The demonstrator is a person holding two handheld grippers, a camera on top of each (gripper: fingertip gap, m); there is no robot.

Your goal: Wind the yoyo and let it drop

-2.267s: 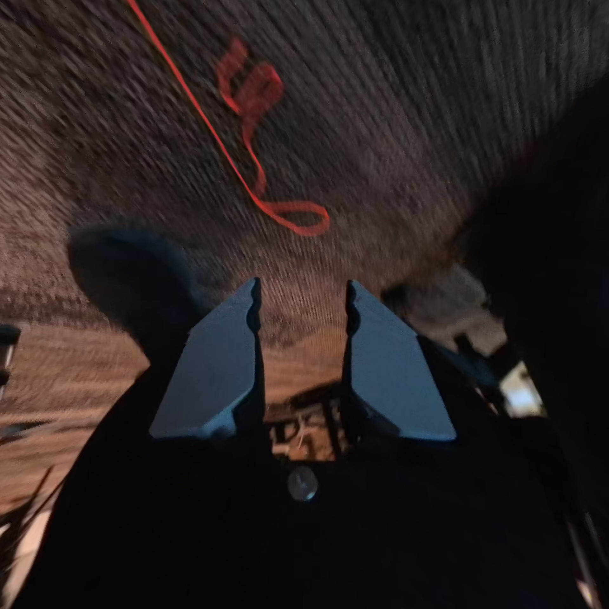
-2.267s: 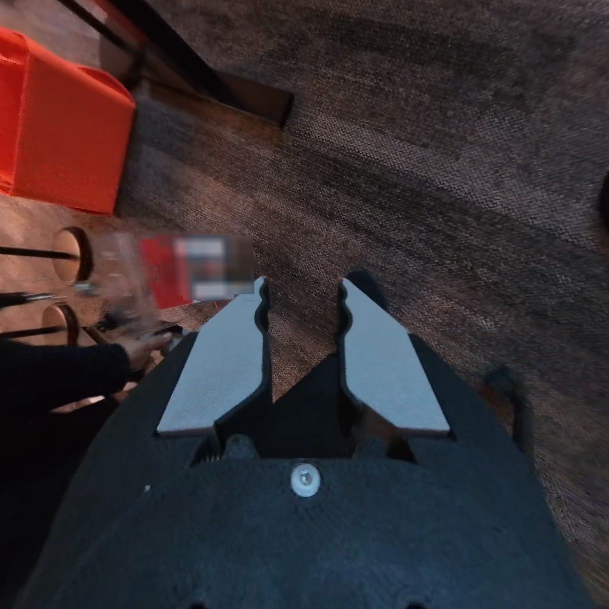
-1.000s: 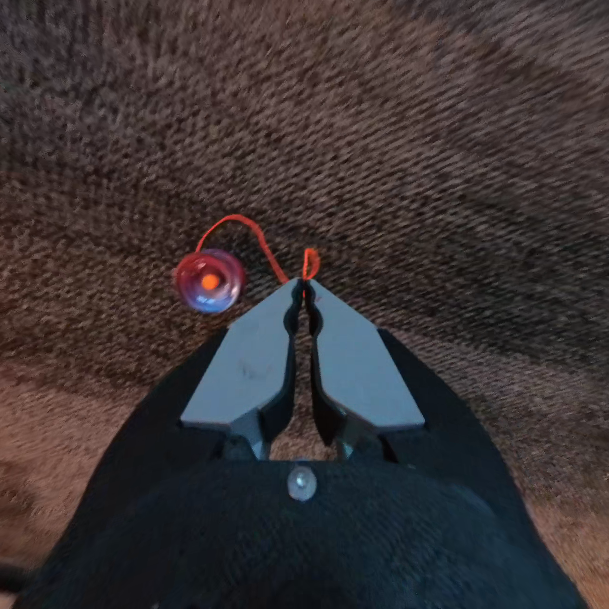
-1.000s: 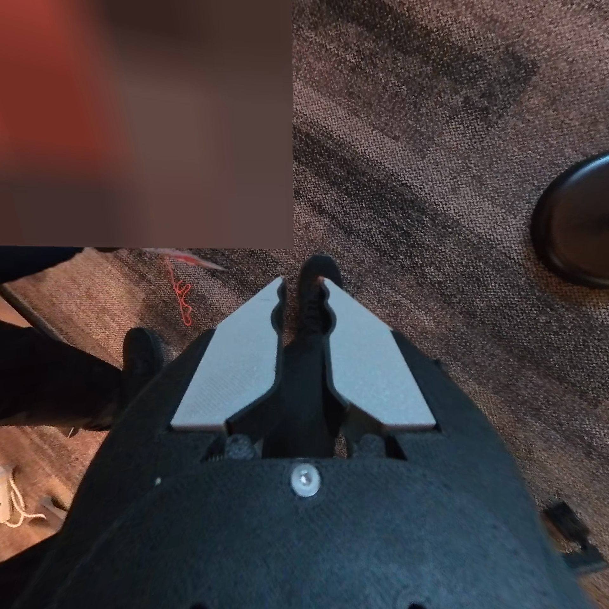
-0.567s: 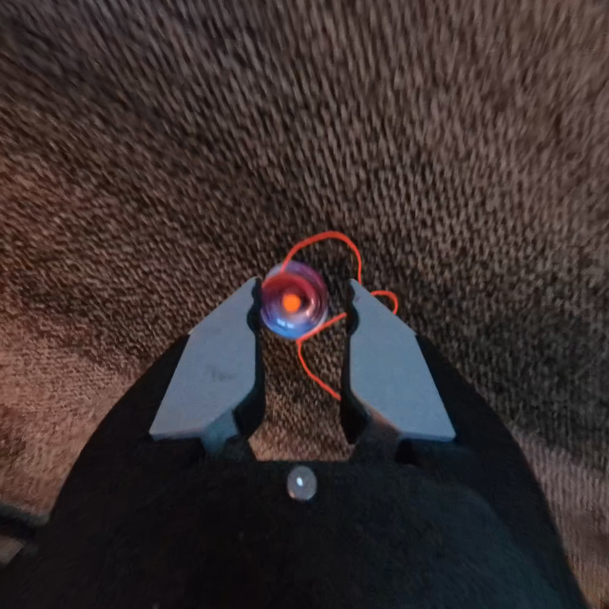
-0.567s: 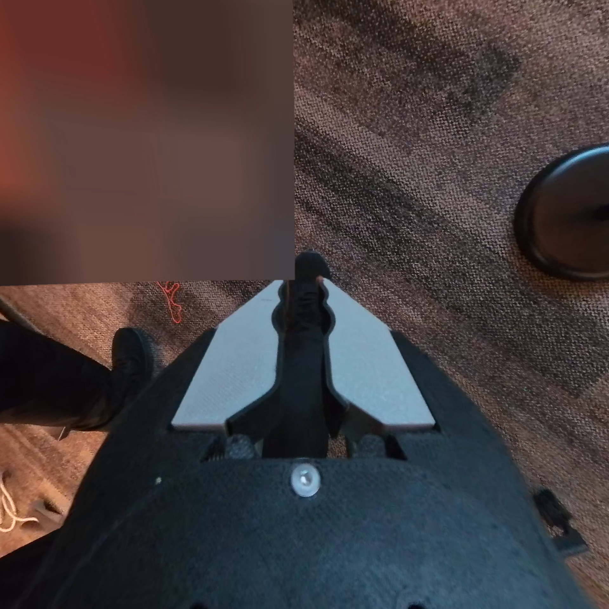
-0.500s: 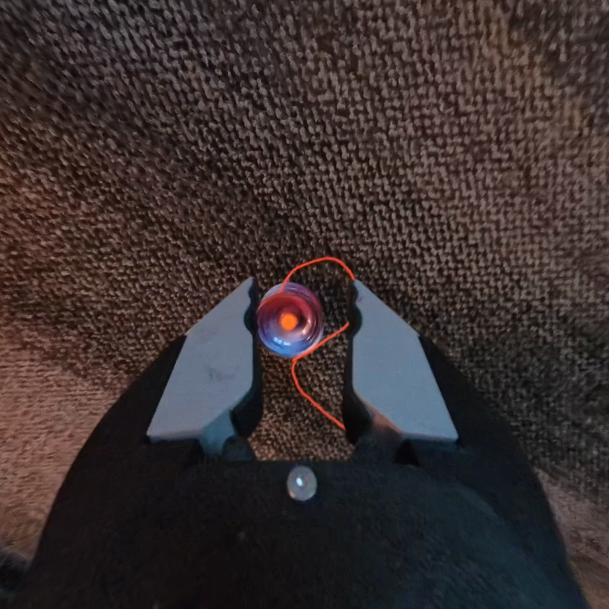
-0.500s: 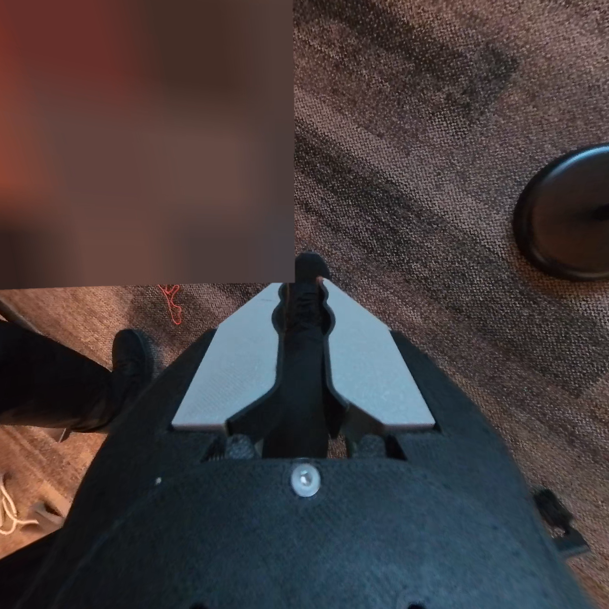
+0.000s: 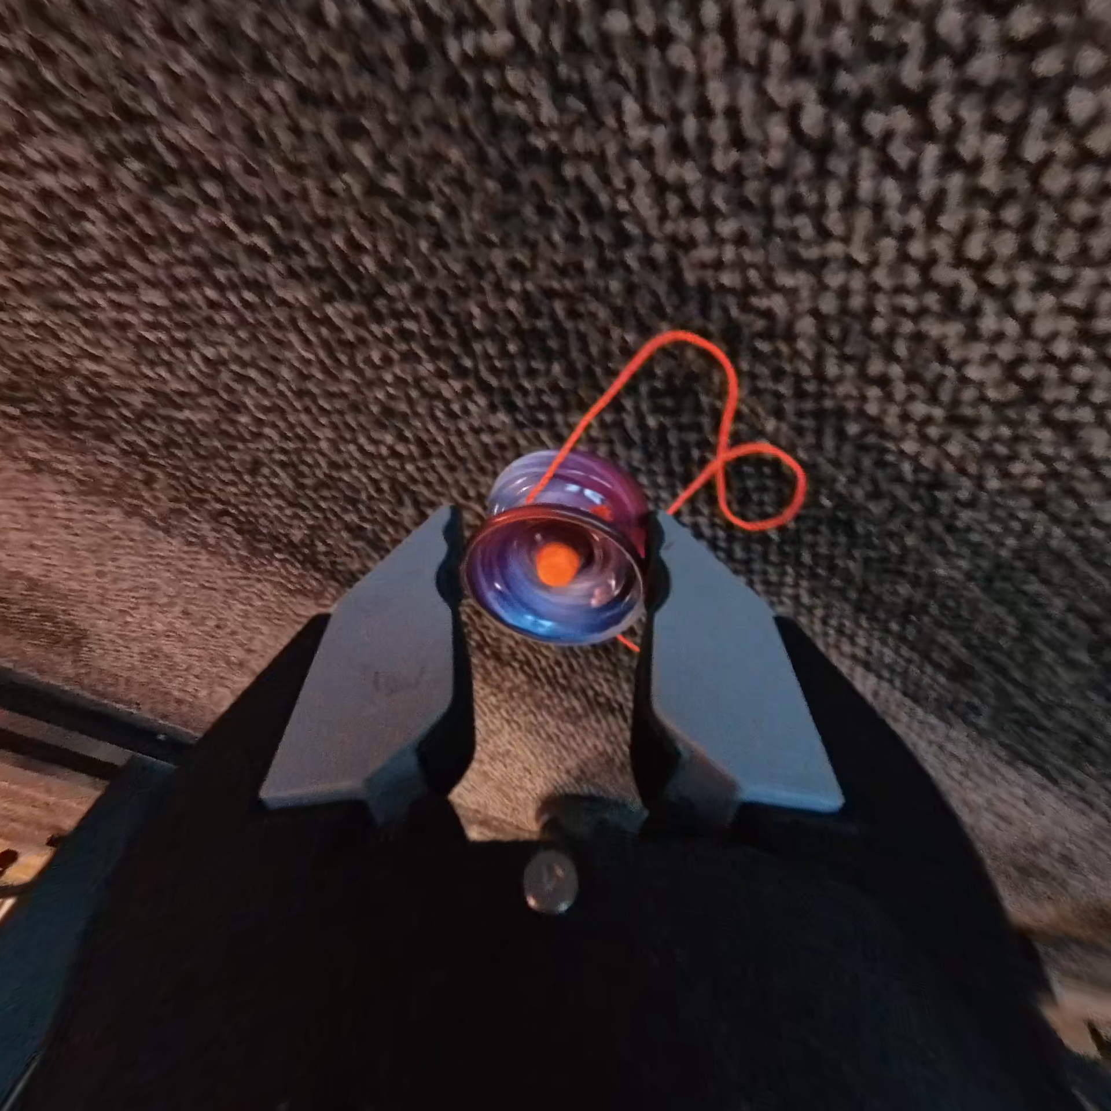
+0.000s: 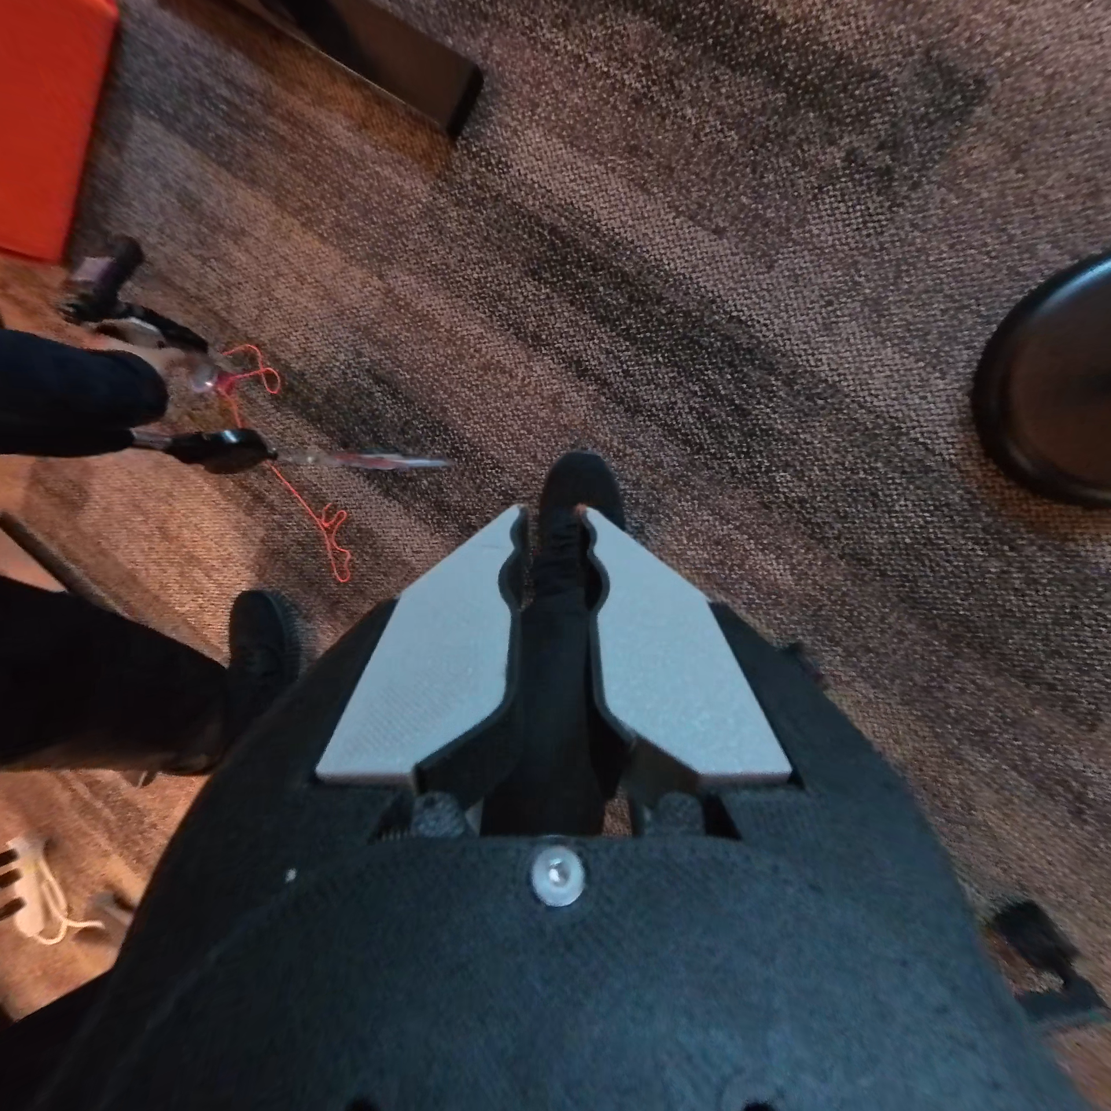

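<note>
In the left wrist view a clear purple-blue yoyo [image 9: 553,568] with an orange hub lies on the brown carpet [image 9: 541,180]. Its red string [image 9: 730,415] loops off to the upper right. My left gripper [image 9: 552,529] is open wide and low over the carpet, and the yoyo stands between its fingers [image 9: 385,661]. The rim is close to both pads, and a dark slit shows on the left side. In the right wrist view my right gripper [image 10: 554,517] has its jaws a narrow gap apart, high above the floor. More red string [image 10: 300,499] lies at the far left.
A person's black shoe [image 10: 577,475] shows through the right jaws, and another shoe [image 10: 264,637] stands to the left. A black sleeve [image 10: 60,397] is at the left edge. An orange box [image 10: 42,120], a dark furniture foot [image 10: 391,60] and a round black base [image 10: 1058,385] stand on the carpet.
A second ago my left gripper was shut on the string. It opened, moved over the yoyo and came closer, so the yoyo is now between its fingers. The right jaws narrowed earlier and stay so.
</note>
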